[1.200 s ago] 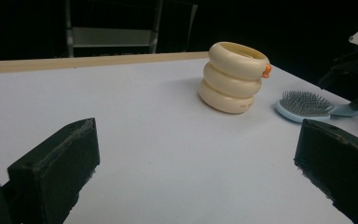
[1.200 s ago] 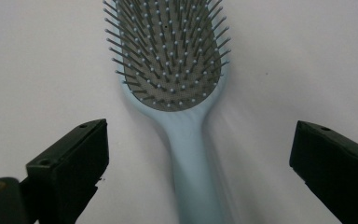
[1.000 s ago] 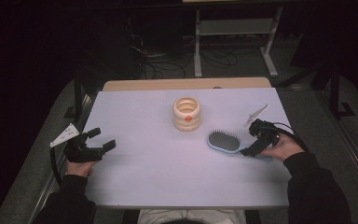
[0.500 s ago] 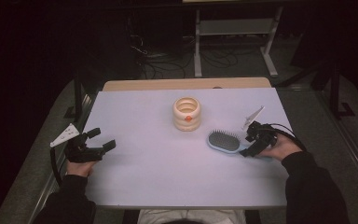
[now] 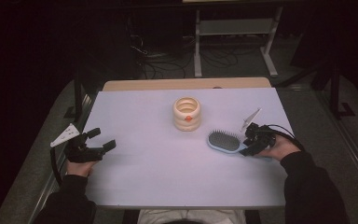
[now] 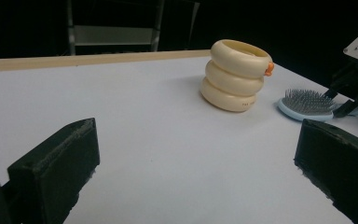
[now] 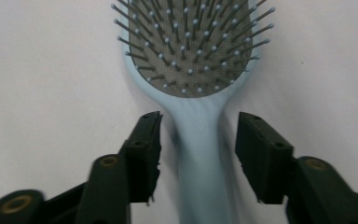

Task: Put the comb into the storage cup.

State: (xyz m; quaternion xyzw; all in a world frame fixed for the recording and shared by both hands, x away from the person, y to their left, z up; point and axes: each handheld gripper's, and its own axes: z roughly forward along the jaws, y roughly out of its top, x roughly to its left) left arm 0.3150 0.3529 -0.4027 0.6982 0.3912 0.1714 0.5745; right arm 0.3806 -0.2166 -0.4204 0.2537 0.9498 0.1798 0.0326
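A light blue hairbrush (image 5: 223, 141) lies bristles up on the white table (image 5: 158, 163), right of centre. My right gripper (image 5: 248, 143) is open and straddles the hairbrush handle (image 7: 200, 154); one jaw stands on each side with a gap to the handle. The brush head (image 7: 193, 44) points away from it. A cream holder shaped like stacked rings (image 5: 187, 114) with an orange dot stands upright behind the brush; it also shows as the ring holder (image 6: 235, 74) beside the hairbrush (image 6: 307, 103). My left gripper (image 5: 100, 140) rests open near the table's left edge, holding nothing.
A wooden strip (image 5: 186, 84) runs along the table's far edge. Beyond it, a metal rack (image 5: 235, 28) and cables (image 5: 168, 58) lie on the dark floor. The person's sleeves (image 5: 307, 182) come in from the near edge.
My right gripper has slid left along the handle toward the brush head. The left gripper, brush and ring holder have stayed put.
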